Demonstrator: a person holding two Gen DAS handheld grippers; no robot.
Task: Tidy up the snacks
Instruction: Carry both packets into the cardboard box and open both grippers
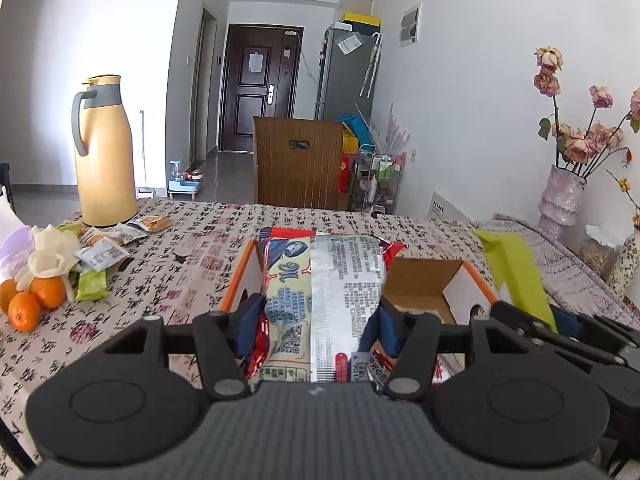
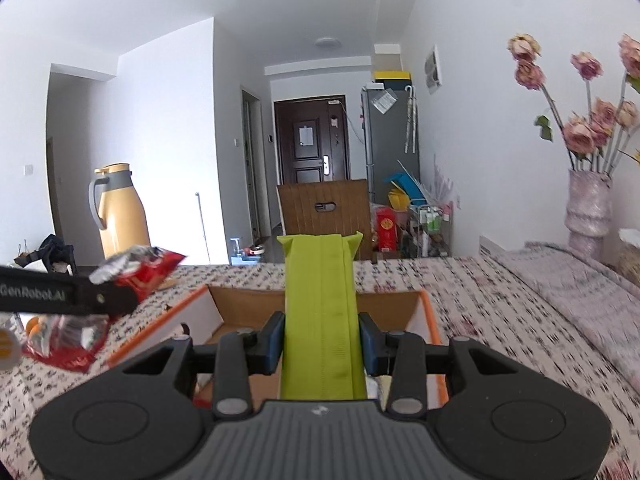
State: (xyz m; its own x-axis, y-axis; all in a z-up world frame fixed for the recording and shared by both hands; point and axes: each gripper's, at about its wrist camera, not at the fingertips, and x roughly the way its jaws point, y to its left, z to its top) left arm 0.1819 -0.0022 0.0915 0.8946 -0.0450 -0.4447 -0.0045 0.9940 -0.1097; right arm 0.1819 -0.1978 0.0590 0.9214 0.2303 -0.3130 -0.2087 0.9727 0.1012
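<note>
My left gripper (image 1: 316, 320) pinches the big snack bag (image 1: 320, 296), held over the near left part of the open box (image 2: 432, 312). My right gripper (image 2: 322, 344) squeezes the green pack (image 2: 318, 300) above the box too. The two packs could bump, and one might slip out onto the table (image 2: 500, 320).

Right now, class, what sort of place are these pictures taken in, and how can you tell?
Most likely a lived-in flat: a dining table with a patterned cloth, a fridge beside the front door.

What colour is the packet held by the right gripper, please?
Lime green packet; the right wrist view shows it best.
</note>
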